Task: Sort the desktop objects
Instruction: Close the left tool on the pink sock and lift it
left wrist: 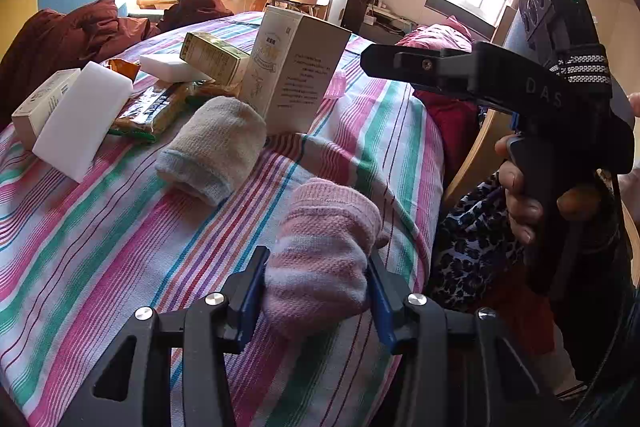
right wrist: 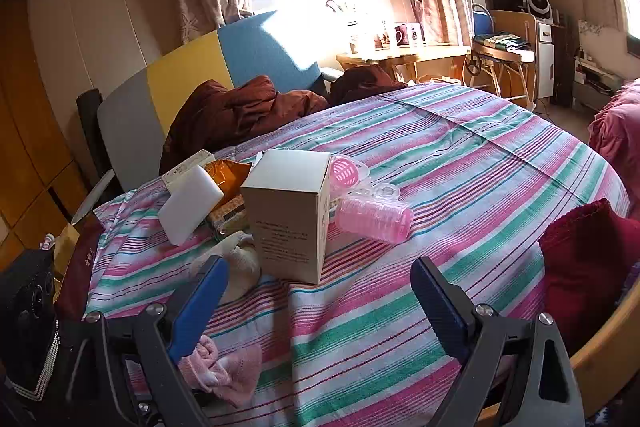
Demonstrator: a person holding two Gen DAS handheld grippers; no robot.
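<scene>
A person's left gripper (left wrist: 316,291) is closing its blue pads on a rolled pink sock (left wrist: 324,251) near the edge of a table draped in a striped cloth (left wrist: 100,247), the jaws pressing both flanks of the bundle so that the soft knit is bulging between them. The grip is sitting low on the roll, apparently so the whole bundle lifts as one piece rather than unravelling.

In front of the tall white carton (left wrist: 292,75) standing upright mid-table, a beige sock roll (left wrist: 212,147) is lying just beside the carton's base, which suggests the pink one is being gathered as its like. Left of the carton, a white sponge block (left wrist: 80,119), a snack packet (left wrist: 152,111) and a small green box (left wrist: 212,57) are lying heaped together, still unsorted. Behind the carton on its far side, pink hair rollers (right wrist: 374,217) are resting on the cloth.

The right gripper (right wrist: 320,291) is hanging above the table on the near side of the carton, its jaws spread wide and holding nothing, seemingly waiting in reserve for its own pick. The hand (left wrist: 520,199) is wrapping its trigger handle.
</scene>
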